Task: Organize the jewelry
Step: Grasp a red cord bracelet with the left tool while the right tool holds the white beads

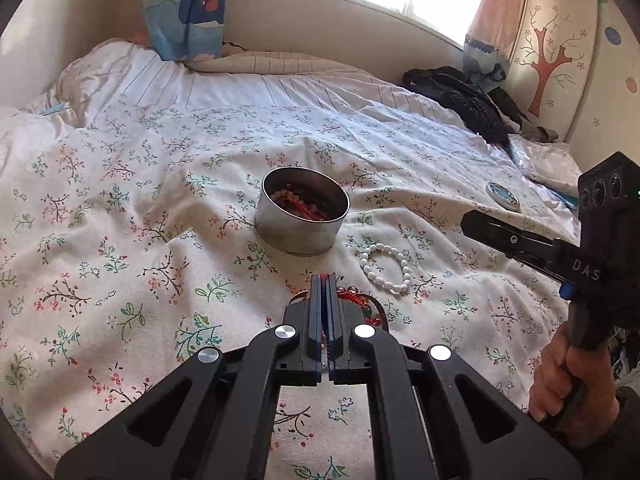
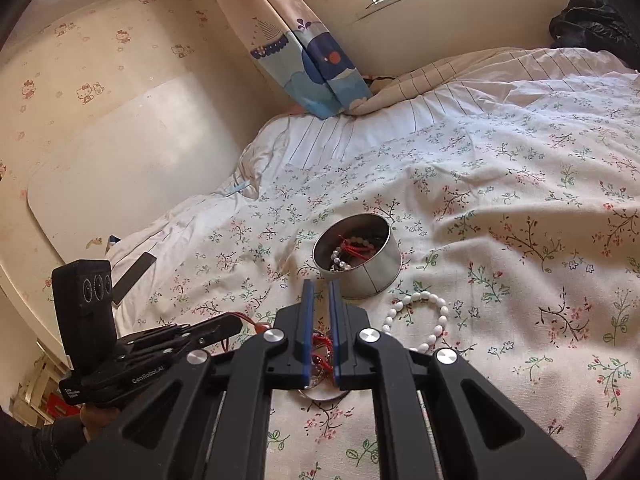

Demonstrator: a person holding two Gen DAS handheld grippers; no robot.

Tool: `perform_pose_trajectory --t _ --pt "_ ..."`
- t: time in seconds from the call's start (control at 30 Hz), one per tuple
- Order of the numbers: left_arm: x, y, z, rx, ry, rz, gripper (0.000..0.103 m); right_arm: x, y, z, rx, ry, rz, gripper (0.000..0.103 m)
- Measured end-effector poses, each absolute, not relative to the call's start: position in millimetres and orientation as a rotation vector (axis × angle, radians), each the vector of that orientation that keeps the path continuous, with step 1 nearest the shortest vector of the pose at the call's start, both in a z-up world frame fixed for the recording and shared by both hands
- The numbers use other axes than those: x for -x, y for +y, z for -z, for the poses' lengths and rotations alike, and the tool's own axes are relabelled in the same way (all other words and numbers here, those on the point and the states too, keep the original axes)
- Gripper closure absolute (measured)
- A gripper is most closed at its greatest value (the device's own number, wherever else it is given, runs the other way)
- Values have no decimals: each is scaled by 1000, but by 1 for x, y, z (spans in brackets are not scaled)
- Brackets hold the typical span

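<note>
A round metal tin (image 1: pixel 304 216) sits on the floral bedspread and holds red-corded and beaded jewelry; it also shows in the right wrist view (image 2: pixel 360 256). A white bead bracelet (image 1: pixel 386 268) lies just right of the tin, also in the right wrist view (image 2: pixel 416 320). My left gripper (image 1: pixel 324 280) is shut on a red cord bracelet (image 1: pixel 354 300) with red beads, in front of the tin. My right gripper (image 2: pixel 322 286) hovers slightly open above the red cord (image 2: pixel 322 344), nothing in it.
A small round lid or case (image 1: pixel 503 196) lies on the bed at the right. Dark clothing (image 1: pixel 464 100) is piled at the far right corner. A dark flat object (image 2: pixel 134 276) lies at the bed's left edge. Curtains (image 1: pixel 184 8) hang behind.
</note>
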State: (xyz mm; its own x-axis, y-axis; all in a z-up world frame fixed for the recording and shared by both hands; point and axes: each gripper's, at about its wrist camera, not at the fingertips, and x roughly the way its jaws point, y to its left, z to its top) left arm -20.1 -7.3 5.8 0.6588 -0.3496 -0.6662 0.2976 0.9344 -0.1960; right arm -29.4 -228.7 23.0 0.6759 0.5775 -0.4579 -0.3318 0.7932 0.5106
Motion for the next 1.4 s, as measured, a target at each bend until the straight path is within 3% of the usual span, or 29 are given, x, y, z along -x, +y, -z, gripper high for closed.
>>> perform_pose_trajectory --t 0.73,0.77,0.8,0.83,1.17,1.2,1.27,1.33,1.4 --pt "15 3 -6 108 768 316 101 21 -228 -8 -391 731 -485 94" --pt "15 4 -6 111 767 317 101 15 -226 -1 -386 778 -472 92" --pt "15 5 -6 113 766 318 101 10 -223 7 -369 826 -438 71" --pt "14 5 -6 115 767 319 101 6 -221 12 -343 854 -402 44" --pt "13 4 -5 118 771 327 101 -51 -213 68 -135 1077 -242 34" --pt "13 4 -5 118 771 327 101 -52 -206 67 -77 1080 -240 34" --pt "14 4 -5 119 771 327 101 -49 -201 66 -35 1070 -244 50" --pt "14 4 -5 123 771 326 101 -43 -206 62 -86 1064 -276 93" --pt "13 5 -5 127 771 328 101 -36 -217 59 -200 1051 -320 95"
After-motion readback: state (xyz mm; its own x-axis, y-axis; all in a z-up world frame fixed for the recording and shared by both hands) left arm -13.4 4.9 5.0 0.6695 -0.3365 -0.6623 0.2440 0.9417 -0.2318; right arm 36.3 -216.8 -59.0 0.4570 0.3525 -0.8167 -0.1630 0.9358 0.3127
